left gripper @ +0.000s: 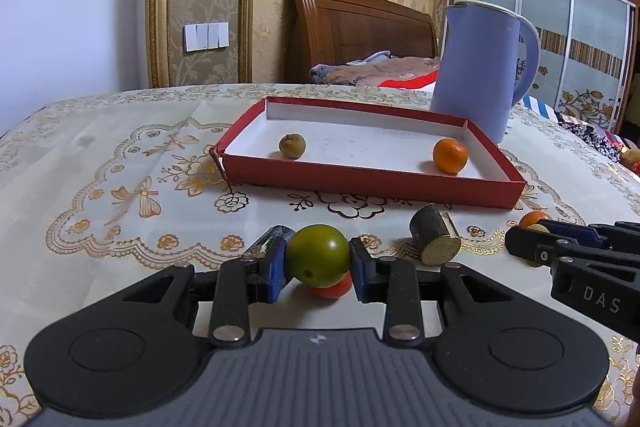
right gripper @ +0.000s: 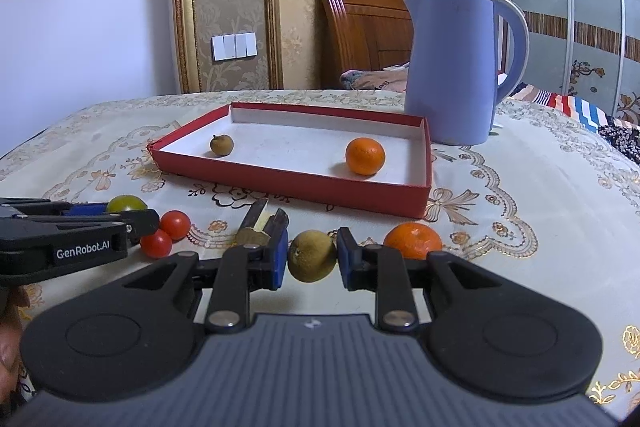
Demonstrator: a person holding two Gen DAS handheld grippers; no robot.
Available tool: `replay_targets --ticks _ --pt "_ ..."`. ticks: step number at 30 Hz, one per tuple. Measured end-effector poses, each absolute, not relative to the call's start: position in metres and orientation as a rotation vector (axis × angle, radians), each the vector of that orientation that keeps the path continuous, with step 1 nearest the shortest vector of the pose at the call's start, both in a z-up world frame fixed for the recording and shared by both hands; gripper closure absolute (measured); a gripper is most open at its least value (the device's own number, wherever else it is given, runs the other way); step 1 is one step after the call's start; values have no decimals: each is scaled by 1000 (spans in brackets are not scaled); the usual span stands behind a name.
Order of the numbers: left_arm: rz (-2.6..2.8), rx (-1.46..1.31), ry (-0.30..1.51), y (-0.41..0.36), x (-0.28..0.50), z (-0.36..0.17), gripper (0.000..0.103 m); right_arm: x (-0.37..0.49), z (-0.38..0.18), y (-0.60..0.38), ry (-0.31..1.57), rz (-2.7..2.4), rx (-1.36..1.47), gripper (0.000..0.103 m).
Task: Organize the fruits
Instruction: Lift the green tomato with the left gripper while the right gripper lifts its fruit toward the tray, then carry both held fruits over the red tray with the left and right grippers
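Left gripper (left gripper: 318, 261) jaws clamped green tomato (left gripper: 318, 255); right gripper (right gripper: 312, 259) jaws clamped brown longan (right gripper: 312, 261), both just above desk (right gripper: 520, 267).

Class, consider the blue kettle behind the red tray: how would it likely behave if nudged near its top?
The blue kettle stands tall and narrow, so it would probably tip rather than slide. Its handle may shift balance sideways.

Tray (right gripper: 280, 187) mid-table; longan (right gripper: 221, 145) in left part, mandarin (right gripper: 365, 156) right; kettle (right gripper: 452, 67) behind right corner.
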State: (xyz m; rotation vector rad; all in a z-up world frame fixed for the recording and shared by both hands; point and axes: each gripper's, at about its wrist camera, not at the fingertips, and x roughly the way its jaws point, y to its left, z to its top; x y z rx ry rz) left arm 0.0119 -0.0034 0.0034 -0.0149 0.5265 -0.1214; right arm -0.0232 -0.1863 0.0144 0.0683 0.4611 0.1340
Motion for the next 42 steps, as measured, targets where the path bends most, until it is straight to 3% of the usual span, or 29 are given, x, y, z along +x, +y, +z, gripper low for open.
replay_targets --ticks 18,27,42 --pt "-117 -8 526 -5 12 2 70 -22 11 -187 475 151 93 78" --pt "-127 -8 542 -3 19 16 70 -11 45 -201 401 132 47 78" --pt "-104 37 581 -13 79 34 70 53 48 -215 442 104 90 78"
